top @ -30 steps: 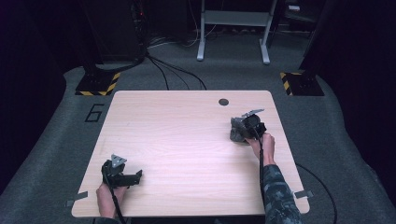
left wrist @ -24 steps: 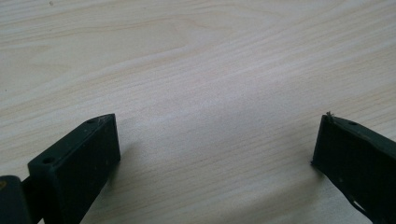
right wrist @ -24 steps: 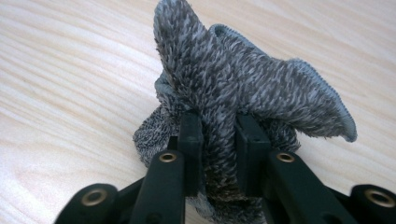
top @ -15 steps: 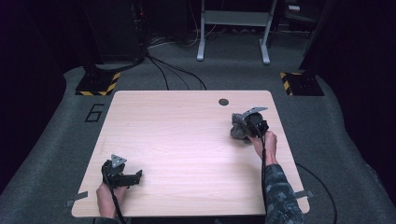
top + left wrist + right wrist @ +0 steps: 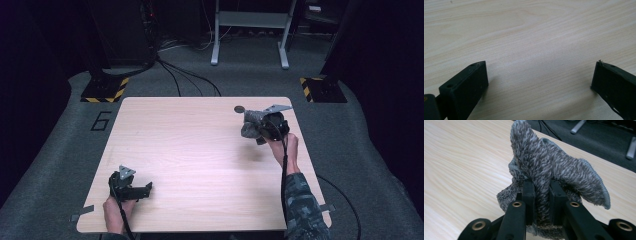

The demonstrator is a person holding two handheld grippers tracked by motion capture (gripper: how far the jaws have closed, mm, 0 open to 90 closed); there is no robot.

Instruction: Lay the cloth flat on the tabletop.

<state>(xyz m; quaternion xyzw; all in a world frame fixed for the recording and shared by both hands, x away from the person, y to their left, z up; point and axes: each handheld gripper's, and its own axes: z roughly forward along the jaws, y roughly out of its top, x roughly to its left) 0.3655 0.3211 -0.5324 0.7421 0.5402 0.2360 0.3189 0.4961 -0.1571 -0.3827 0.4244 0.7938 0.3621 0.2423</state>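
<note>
1. While the left tongs (image 5: pixel 146 188) rest spread wide and empty near the tabletop's (image 5: pixel 200 150) near-left corner, nothing lies between their pads.
2. Farther off, the right tongs (image 5: pixel 541 187) are clenched on a grey fuzzy sock (image 5: pixel 554 170) – a fold of it pinched, its lower part hanging close over the wood.
3. Judged step: lifting the sock clear; next probably calls for carrying it toward the open middle.
4. Wide bare wood lies centre – the far-right edge and a small dark disc (image 5: pixel 239 108) sit close by.
</note>
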